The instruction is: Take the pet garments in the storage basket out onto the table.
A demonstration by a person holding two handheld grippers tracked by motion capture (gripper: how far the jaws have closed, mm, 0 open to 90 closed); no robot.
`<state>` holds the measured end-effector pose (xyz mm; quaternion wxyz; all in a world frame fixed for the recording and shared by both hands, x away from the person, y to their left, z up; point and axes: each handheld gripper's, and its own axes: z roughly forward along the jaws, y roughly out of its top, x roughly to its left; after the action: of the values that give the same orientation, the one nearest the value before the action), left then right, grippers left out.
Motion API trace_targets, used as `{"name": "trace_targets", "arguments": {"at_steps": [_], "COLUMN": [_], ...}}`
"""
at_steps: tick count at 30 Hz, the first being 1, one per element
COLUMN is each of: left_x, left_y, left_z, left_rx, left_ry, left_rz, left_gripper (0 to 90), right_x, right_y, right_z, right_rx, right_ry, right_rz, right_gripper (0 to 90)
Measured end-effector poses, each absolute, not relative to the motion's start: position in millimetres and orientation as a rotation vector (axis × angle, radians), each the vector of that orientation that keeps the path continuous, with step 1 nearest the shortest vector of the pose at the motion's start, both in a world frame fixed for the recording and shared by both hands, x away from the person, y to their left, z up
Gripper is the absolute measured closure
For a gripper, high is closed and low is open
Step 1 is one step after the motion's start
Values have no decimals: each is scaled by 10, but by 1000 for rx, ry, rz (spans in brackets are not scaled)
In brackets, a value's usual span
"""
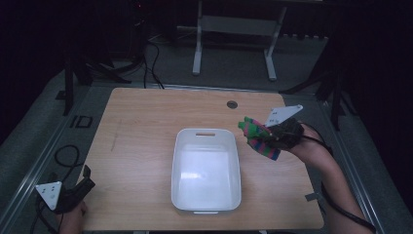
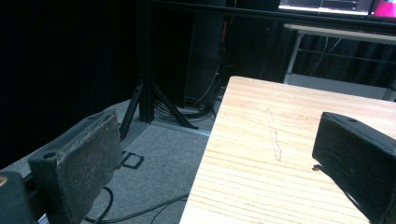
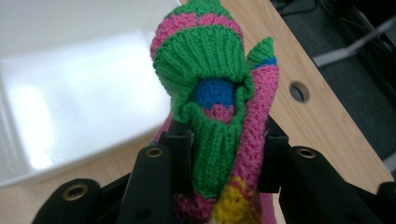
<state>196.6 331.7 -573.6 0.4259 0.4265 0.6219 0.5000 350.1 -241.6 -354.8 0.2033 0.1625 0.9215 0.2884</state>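
A knitted striped sock (image 1: 259,138) in green, pink, blue and yellow hangs above the table, just right of the white bin (image 1: 206,204). My right gripper (image 1: 272,136) is shut on it. In the right gripper view the sock (image 3: 212,93) bulges up from between the two black jaws of the right gripper (image 3: 226,154), with the bin (image 3: 28,126) to the left behind it. My left gripper (image 1: 86,180) rests at the table's front left corner. Its jaws stand wide apart in the left gripper view, with nothing between the pads (image 2: 88,161).
The wooden table (image 1: 141,141) has a round cable hole (image 1: 232,104) near its far edge. The bin sits at the middle, empty. A white desk frame (image 1: 234,44) and cables lie on the floor beyond. The floor drops away past the table's left edge (image 2: 205,154).
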Motion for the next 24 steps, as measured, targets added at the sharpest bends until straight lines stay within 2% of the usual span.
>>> {"name": "trace_targets", "arguments": {"at_steps": [7,24], "left_x": [1966,1966], "left_y": [3313,3311], "left_z": [-5736,-5737], "left_rx": [1065,1070], "left_ry": [1554,1549], "left_rz": [1251,1253], "left_gripper": [19,19], "right_x": [3660,3972], "right_y": [-2605,-2874], "right_z": [-3894,-5107], "right_rx": [559,820], "right_ry": [2589,2649], "right_rz": [798,701], "right_gripper": [656,649]}}
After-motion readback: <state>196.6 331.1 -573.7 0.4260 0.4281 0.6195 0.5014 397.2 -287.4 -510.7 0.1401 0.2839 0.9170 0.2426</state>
